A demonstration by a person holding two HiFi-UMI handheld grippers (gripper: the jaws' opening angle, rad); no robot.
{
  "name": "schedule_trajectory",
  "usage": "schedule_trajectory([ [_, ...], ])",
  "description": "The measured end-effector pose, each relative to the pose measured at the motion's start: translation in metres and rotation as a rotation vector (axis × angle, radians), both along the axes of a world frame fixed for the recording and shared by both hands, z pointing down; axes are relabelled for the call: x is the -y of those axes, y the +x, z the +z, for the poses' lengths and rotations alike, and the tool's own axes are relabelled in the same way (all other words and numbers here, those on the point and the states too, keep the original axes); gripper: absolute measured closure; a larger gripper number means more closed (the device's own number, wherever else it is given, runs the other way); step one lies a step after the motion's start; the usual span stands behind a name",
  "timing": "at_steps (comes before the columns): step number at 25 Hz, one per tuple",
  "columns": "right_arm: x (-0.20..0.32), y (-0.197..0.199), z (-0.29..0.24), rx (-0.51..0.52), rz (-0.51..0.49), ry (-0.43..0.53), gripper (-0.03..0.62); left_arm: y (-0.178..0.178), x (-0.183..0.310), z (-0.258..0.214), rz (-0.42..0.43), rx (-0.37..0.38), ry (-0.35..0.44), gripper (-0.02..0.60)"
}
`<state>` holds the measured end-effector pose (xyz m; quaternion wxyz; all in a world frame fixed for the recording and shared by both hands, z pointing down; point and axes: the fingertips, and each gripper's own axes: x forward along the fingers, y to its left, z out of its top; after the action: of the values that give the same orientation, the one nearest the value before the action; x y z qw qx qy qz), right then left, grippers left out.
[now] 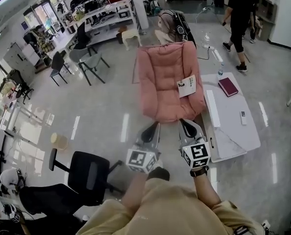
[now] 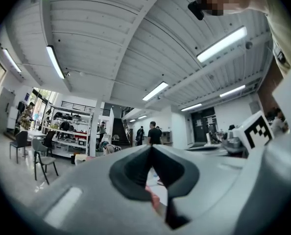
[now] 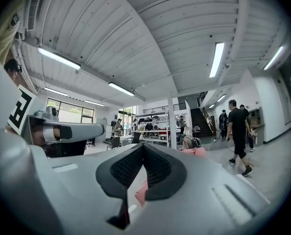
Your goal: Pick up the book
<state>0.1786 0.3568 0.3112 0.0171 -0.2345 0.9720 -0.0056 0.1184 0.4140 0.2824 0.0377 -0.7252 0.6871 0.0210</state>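
Note:
A white book with a green-printed cover point(image 1: 186, 86) lies on the right side of a pink cushioned chair point(image 1: 165, 77). A dark red book point(image 1: 228, 86) lies on the white low table point(image 1: 233, 131) to the chair's right. Both grippers are held level in front of the chair's near edge, well short of either book. My left gripper point(image 1: 152, 128) is shut with nothing in it, its jaws meeting in the left gripper view point(image 2: 151, 149). My right gripper point(image 1: 185, 125) is also shut and empty point(image 3: 143, 146), with the pink chair point(image 3: 194, 152) showing beyond it.
The table also carries a remote point(image 1: 243, 117) and a long white bar point(image 1: 212, 108); a bottle point(image 1: 220, 70) stands by its far end. A black office chair point(image 1: 84, 173) is at the near left. One person sits behind the pink chair point(image 1: 172, 26); another walks at the back right point(image 1: 239, 13).

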Motion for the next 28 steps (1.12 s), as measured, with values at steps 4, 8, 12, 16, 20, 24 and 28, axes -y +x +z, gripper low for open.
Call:
schedule_trajectory([
  [4, 0.026, -0.002, 0.015, -0.003, 0.013, -0.018, 0.588, -0.003, 0.025, 0.014, 0.029, -0.017, -0.01, 0.581],
  [8, 0.06, -0.024, 0.04, -0.049, 0.029, -0.047, 0.588, -0.025, 0.063, 0.039, 0.054, -0.054, -0.039, 0.581],
  [12, 0.11, -0.062, 0.049, -0.04, 0.022, -0.061, 0.588, -0.066, 0.12, 0.052, 0.087, -0.081, -0.033, 0.581],
  [16, 0.162, -0.11, 0.047, -0.042, 0.019, -0.063, 0.588, -0.113, 0.182, 0.057, 0.107, -0.113, -0.032, 0.581],
  [20, 0.22, -0.176, 0.052, -0.064, 0.029, -0.095, 0.588, -0.178, 0.244, 0.059, 0.116, -0.135, -0.053, 0.581],
  [24, 0.275, -0.244, 0.056, -0.101, 0.009, -0.112, 0.588, -0.25, 0.308, 0.059, 0.109, -0.15, -0.064, 0.581],
  [28, 0.33, -0.297, 0.051, -0.11, 0.017, -0.097, 0.585, -0.308, 0.369, 0.055, 0.139, -0.149, -0.07, 0.581],
])
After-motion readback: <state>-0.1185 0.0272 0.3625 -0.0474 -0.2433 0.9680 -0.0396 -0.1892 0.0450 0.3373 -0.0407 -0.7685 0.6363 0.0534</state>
